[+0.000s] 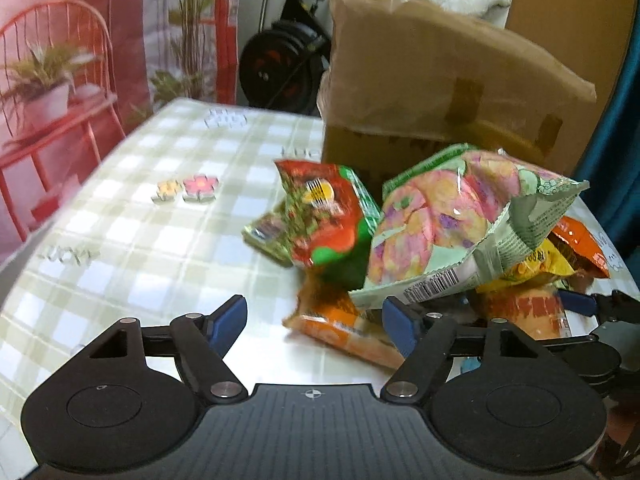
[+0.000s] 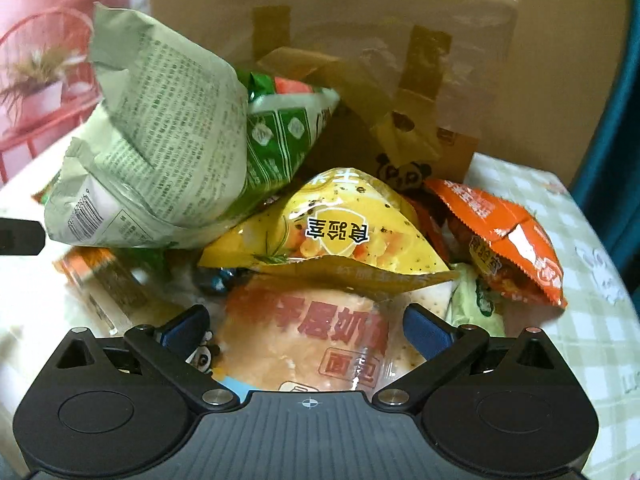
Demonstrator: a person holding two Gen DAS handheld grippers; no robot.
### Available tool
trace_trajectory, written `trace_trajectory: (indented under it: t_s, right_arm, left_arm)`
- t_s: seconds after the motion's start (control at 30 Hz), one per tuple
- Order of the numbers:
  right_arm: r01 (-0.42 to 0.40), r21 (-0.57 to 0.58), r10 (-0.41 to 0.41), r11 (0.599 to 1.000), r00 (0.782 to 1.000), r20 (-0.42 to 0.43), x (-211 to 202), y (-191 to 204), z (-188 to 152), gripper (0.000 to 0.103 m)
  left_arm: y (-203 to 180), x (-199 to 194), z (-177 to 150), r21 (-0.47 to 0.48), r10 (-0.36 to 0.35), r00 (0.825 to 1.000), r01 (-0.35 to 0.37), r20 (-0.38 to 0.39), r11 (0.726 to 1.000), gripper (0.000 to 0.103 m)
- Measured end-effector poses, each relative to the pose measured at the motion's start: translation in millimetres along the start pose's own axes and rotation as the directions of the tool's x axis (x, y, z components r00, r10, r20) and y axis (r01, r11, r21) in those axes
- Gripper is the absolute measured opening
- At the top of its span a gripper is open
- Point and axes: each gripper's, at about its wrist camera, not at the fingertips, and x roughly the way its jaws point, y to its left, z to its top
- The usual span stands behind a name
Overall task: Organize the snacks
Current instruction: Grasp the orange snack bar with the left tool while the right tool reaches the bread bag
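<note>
Barely begun, by the look of it: snacks heaped loose on the checked desk (image 1: 140, 240), hard against the front of a cardboard box (image 1: 420, 92), nothing sorted or lined up yet. Topmost, a large pale green bag (image 1: 460, 232), crumpled, leaning over a yellow packet (image 2: 340, 232) and a red-and-green packet (image 1: 324, 220). Lower down, an orange packet (image 2: 512, 244) at the right edge of the heap and a pale bread packet (image 2: 304, 332) at the front. All of it left to separate and place; whether the box is the destination cannot be told.

Left gripper (image 1: 314, 322) tilted down toward the near left edge of the heap, jaws spread, nothing pinched, one blue pad just beside the green bag's barcode corner, an orange wrapper (image 1: 340, 328) lying beyond the gap. Right gripper (image 2: 306, 322) angled down likewise, jaws spread wide either side of the bread packet, pads apparently not pressing on it.
</note>
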Motion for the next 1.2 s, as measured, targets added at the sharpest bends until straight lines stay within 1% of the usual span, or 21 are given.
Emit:
trace_trajectory:
  t_s: [0.13, 0.3, 0.33, 0.43, 0.5, 0.6, 0.63, 0.7, 0.77, 0.8, 0.83, 0.87, 0.93, 0.97, 1.0, 1.07, 1.1, 1.17, 1.2]
  right_arm:
    - [-0.011, 0.012, 0.011, 1.0, 1.0, -0.004, -2.6, -0.2, -2.1, 0.1]
    - [-0.049, 0.001, 0.049, 0.999, 0.999, 0.006, -6.2, -5.1, -5.8, 0.098]
    - [-0.06, 0.007, 0.06, 0.998, 0.998, 0.007, -8.8, -15.6, -6.9, 0.098]
    - [-0.087, 0.026, 0.087, 0.996, 0.996, 0.007, -10.0, -24.6, -5.8, 0.097]
    - [-0.099, 0.026, 0.098, 0.995, 0.995, 0.015, -9.9, -27.2, -6.6, 0.095]
    - [-0.111, 0.033, 0.11, 0.993, 0.994, 0.02, -8.6, -31.0, -8.8, 0.095]
    - [-0.112, 0.033, 0.112, 0.993, 0.994, 0.021, -8.1, -30.5, -9.2, 0.095]
    - [-0.115, 0.035, 0.114, 0.993, 0.993, 0.022, -11.9, -29.6, -11.9, 0.094]
    - [-0.117, 0.039, 0.116, 0.992, 0.993, 0.024, -12.7, -29.2, -12.4, 0.094]
    - [-0.119, 0.041, 0.118, 0.992, 0.993, 0.024, -12.6, -29.4, -12.1, 0.094]
    - [-0.12, 0.043, 0.119, 0.992, 0.993, 0.024, -12.5, -29.7, -11.8, 0.094]
    - [-0.12, 0.044, 0.119, 0.992, 0.993, 0.025, -12.5, -28.9, -12.3, 0.094]
    - [-0.121, 0.048, 0.119, 0.992, 0.992, 0.026, -12.4, -29.3, -12.6, 0.094]
    - [-0.122, 0.051, 0.12, 0.991, 0.992, 0.027, -13.2, -29.0, -12.9, 0.094]
    - [-0.124, 0.054, 0.122, 0.991, 0.992, 0.026, -13.6, -29.3, -12.9, 0.094]
    - [-0.126, 0.055, 0.124, 0.991, 0.992, 0.025, -13.3, -29.6, -12.6, 0.094]
    - [-0.126, 0.056, 0.124, 0.99, 0.992, 0.024, -13.6, -29.0, -12.5, 0.094]
    - [-0.125, 0.063, 0.124, 0.99, 0.992, 0.023, -12.7, -29.2, -11.5, 0.093]
    - [-0.125, 0.067, 0.124, 0.99, 0.992, 0.023, -12.8, -29.2, -10.7, 0.093]
  left_arm:
    - [-4.3, 9.3, -1.6, -0.045, -0.053, 0.996, 0.05, -0.071, 0.998, 0.075]
    - [-10.8, 19.8, 0.1, -0.08, -0.084, 0.99, 0.076, -0.11, 0.994, 0.075]
    - [-12.8, 24.7, 0.9, -0.092, -0.083, 0.99, 0.073, -0.117, 0.993, 0.076]
    - [-15.6, 37.8, 4.3, -0.15, -0.069, 0.987, 0.046, -0.147, 0.988, 0.076]
    - [-20.3, 45.9, 8.2, -0.17, -0.076, 0.985, 0.049, -0.154, 0.984, 0.076]
    - [-28.9, 56.6, 10.1, -0.153, -0.029, 0.986, 0.004, -0.164, 0.988, 0.077]
    - [-31.2, 60.8, 8.9, -0.143, -0.016, 0.986, -0.008, -0.169, 0.99, 0.081]
    - [-33.6, 64.5, 5.4, -0.136, -0.007, 0.988, -0.014, -0.153, 0.991, 0.087]
    - [-33.2, 65.6, 3.2, -0.128, -0.006, 0.99, -0.012, -0.143, 0.992, 0.088]
    - [-30.9, 65.4, 2.6, -0.131, -0.017, 0.989, -0.003, -0.146, 0.991, 0.084]
    - [-28.6, 63.0, 2.4, -0.133, -0.029, 0.988, 0.009, -0.151, 0.991, 0.078]
    - [-23.2, 58.1, 2.2, -0.131, -0.037, 0.987, 0.017, -0.153, 0.991, 0.074]
    - [-18.0, 48.1, 2.0, -0.108, -0.047, 0.987, 0.03, -0.155, 0.994, 0.055]
    - [-15.3, 42.8, 1.3, -0.091, -0.054, 0.986, 0.04, -0.157, 0.995, 0.052]
    - [-10.7, 38.3, 0.3, -0.076, -0.049, 0.986, 0.038, -0.16, 0.996, 0.05]
    - [-5.1, 31.2, -2.3, -0.051, -0.018, 0.987, 0.01, -0.158, 0.999, 0.054]
    - [-1.4, 28.5, -3.9, -0.054, -0.009, 0.987, 0.001, -0.158, 0.999, 0.057]
    - [7.3, 28.7, -2.4, -0.097, -0.01, 0.985, -0.006, -0.169, 0.995, 0.058]
    - [9.9, 28.2, -0.6, -0.128, -0.021, 0.984, -0.002, -0.175, 0.992, 0.057]
